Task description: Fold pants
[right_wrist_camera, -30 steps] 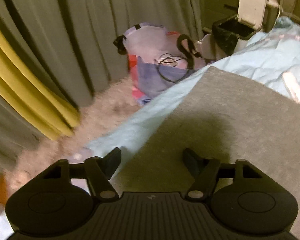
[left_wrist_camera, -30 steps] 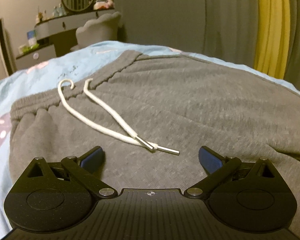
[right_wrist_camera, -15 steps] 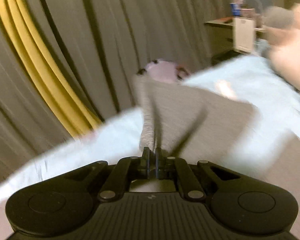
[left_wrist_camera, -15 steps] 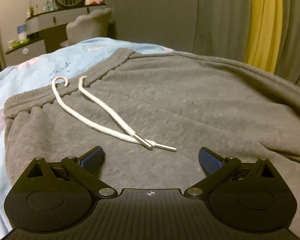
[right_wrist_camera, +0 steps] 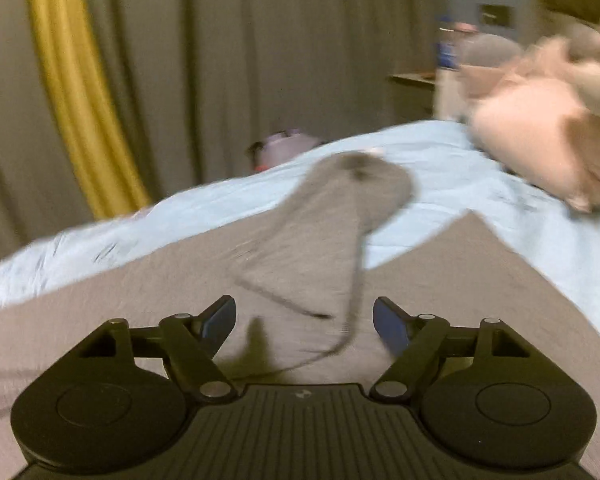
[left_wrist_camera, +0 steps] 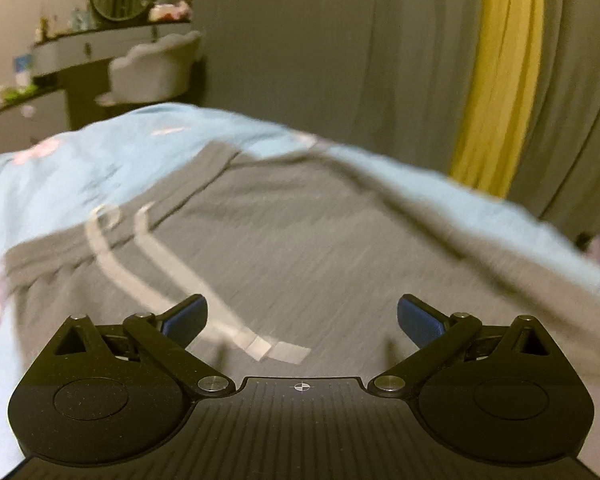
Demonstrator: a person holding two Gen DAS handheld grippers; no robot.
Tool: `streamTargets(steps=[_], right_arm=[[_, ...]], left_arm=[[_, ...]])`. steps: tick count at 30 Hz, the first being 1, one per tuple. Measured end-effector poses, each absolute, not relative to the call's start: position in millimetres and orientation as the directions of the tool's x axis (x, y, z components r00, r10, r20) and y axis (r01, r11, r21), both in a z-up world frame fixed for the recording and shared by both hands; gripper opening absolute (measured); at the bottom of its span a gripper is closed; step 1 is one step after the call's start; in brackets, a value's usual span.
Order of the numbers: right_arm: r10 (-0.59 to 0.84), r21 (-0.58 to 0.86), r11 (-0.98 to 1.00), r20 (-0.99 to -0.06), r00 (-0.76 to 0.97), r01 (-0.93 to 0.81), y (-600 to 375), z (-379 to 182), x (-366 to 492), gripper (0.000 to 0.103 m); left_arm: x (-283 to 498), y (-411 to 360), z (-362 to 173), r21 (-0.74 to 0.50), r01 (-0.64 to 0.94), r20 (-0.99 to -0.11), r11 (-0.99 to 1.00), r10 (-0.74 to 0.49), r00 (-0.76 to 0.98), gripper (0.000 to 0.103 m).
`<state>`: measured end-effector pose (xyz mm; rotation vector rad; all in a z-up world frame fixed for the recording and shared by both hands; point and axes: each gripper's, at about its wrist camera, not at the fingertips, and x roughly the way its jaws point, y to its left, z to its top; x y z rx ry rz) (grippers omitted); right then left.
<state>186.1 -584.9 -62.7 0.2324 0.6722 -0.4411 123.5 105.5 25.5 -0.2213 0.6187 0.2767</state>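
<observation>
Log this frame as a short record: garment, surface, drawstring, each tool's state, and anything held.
garment: grey pants, spread flat, waistband toward the far left in the left wrist view
surface: light blue bedsheet
drawstring: white drawstring, lying loose on the pants
loose fabric: a grey flap of the pants ahead of the right tool, blurred
left tool: open, nothing between its pads
right tool: open; jaws have just been opening, pads not pressing on the fabric
held: nothing
image quality: both views motion-blurred
</observation>
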Motion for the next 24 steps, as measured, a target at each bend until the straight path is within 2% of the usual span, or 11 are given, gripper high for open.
streamTargets(steps=[5, 7, 8, 10, 11, 12, 14, 16, 19, 23, 24], right_arm=[[-0.409, -0.144, 0.899, -0.612, 0.676, 0.413, -568.5, -79.6, 209.3, 0.073], [-0.421, -0.164, 0.897, -0.594, 0.685, 0.409, -567.7, -77.0, 211.1, 0.048], [-0.429, -0.165, 0.893, -0.593, 0.682, 0.418, -570.0, -77.1, 211.6, 0.031], [-0.440, -0.145, 0.882, -0.589, 0.677, 0.448, -577.8, -81.2, 204.2, 0.014], [-0.445, -0.121, 0.874, -0.588, 0.675, 0.470, -583.4, -80.6, 202.2, 0.008], [-0.438, -0.079, 0.868, -0.588, 0.680, 0.491, -589.6, -79.0, 199.1, 0.008], [-0.420, 0.017, 0.846, -0.594, 0.686, 0.532, -606.0, -78.6, 199.6, 0.008], [-0.385, 0.091, 0.840, -0.594, 0.707, 0.534, -614.1, -82.1, 197.2, 0.008], [-0.407, 0.067, 0.835, -0.593, 0.695, 0.546, -614.4, -86.7, 199.7, 0.008], [-0.411, 0.064, 0.835, -0.589, 0.696, 0.547, -613.4, -91.7, 199.6, 0.013], [-0.409, 0.068, 0.834, -0.589, 0.697, 0.547, -613.2, -92.1, 199.3, 0.013]], left_arm=[[202.3, 109.7, 58.2, -0.213, -0.237, -0.624, 0.948, 0.054, 0.779, 0.103], [238.3, 111.4, 59.9, -0.211, -0.226, -0.651, 0.951, 0.036, 0.758, 0.103], [255.1, 113.9, 57.9, -0.221, -0.223, -0.663, 0.950, 0.022, 0.748, 0.103], [282.6, 119.7, 49.8, -0.235, -0.267, -0.689, 0.935, 0.033, 0.724, 0.100], [294.6, 122.7, 45.3, -0.245, -0.281, -0.701, 0.928, 0.030, 0.713, 0.084], [306.7, 125.2, 39.7, -0.256, -0.292, -0.719, 0.922, 0.020, 0.695, 0.063], [327.4, 127.5, 28.8, -0.277, -0.292, -0.754, 0.915, -0.018, 0.657, 0.052], [342.0, 128.5, 16.3, -0.247, -0.317, -0.777, 0.916, 0.008, 0.629, 0.050], [357.2, 129.8, 4.9, -0.225, -0.337, -0.793, 0.914, 0.029, 0.608, 0.054], [373.0, 129.4, 3.5, -0.265, -0.339, -0.785, 0.903, 0.003, 0.620, 0.074], [376.5, 127.1, 2.9, -0.273, -0.328, -0.793, 0.904, -0.019, 0.608, 0.064]])
